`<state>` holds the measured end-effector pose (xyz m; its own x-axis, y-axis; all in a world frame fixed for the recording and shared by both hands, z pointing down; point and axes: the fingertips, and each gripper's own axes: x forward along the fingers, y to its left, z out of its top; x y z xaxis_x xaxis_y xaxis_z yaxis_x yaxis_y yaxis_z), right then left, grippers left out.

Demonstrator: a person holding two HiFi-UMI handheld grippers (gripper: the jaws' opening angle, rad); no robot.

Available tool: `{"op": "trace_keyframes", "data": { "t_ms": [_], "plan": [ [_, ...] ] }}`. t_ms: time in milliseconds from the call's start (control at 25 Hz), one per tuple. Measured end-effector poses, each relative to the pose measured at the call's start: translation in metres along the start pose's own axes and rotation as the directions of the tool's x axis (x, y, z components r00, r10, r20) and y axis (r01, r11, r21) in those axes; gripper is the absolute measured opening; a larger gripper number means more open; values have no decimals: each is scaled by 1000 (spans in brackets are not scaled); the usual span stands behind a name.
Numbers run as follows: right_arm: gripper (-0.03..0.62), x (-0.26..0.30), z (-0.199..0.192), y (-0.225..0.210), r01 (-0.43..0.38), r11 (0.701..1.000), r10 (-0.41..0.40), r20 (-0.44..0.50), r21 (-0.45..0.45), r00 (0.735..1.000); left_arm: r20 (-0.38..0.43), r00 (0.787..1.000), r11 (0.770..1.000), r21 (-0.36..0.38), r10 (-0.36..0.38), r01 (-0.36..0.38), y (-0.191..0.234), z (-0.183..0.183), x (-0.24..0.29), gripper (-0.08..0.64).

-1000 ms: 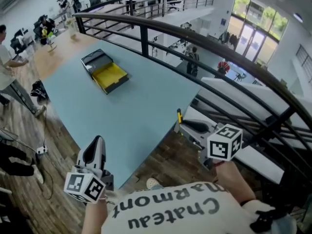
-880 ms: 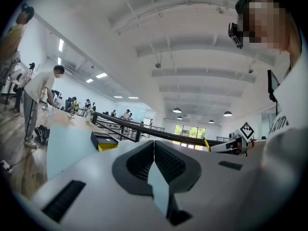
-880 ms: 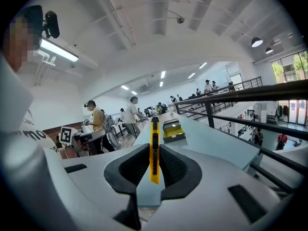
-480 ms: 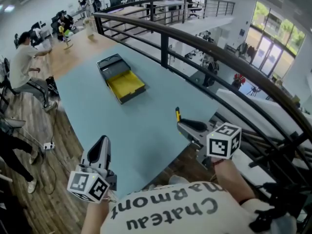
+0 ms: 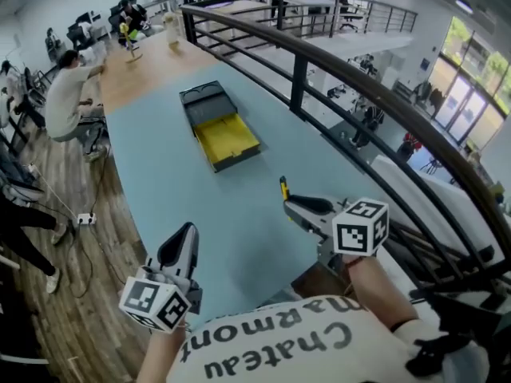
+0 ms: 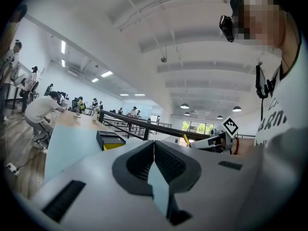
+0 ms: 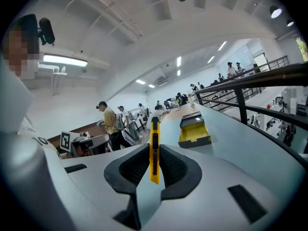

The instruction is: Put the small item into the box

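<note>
A dark box [image 5: 227, 138] with a yellow inside lies open on the light-blue table [image 5: 184, 190], its dark lid [image 5: 205, 100] flat behind it. My right gripper [image 5: 289, 203] hovers over the table's near right edge, shut on a slim yellow utility knife [image 5: 283, 188] that stands upright between the jaws [image 7: 154, 148]. The box [image 7: 194, 129] lies well ahead of it. My left gripper [image 5: 185, 234] is held near the table's front edge, shut with nothing in it [image 6: 155, 147]. From there the box [image 6: 111, 141] shows far ahead on the left.
A dark metal railing [image 5: 335, 66] runs along the table's right side, with an open drop behind it. A person in a white shirt [image 5: 68, 94] sits at the wooden tabletop [image 5: 148, 70] beyond the far left corner. Wood floor [image 5: 88, 294] lies on the left.
The head camera has swung, so the box and table now sit further right and lower in the view. Both grippers keep their places and grips.
</note>
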<state>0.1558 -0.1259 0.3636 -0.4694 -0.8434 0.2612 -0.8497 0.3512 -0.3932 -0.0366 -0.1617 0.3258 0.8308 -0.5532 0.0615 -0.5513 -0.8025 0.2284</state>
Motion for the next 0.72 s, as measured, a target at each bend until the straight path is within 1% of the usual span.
{"op": "trace_keyframes", "data": {
  "t_ms": [160,360,560,720],
  "plan": [
    [81,37,13,-22,-37,998,34,-53,-47,998,-6,998,998,-23,55,-55,25,-10,19,8],
    [81,63,24,-54,-98,993,91,-108,-62,990,8,989,987,-63,148,-147,36,-19,40,8],
    [81,104,31,-78,-162,983,144,-183,-88,973,-2,976,971,-103,219,-218,58,-30,64,6],
    [81,139,32,-103,-192,974,158,-250,-117,955,-25,965,957,-130,260,-261,79,-40,86,7]
  ]
}}
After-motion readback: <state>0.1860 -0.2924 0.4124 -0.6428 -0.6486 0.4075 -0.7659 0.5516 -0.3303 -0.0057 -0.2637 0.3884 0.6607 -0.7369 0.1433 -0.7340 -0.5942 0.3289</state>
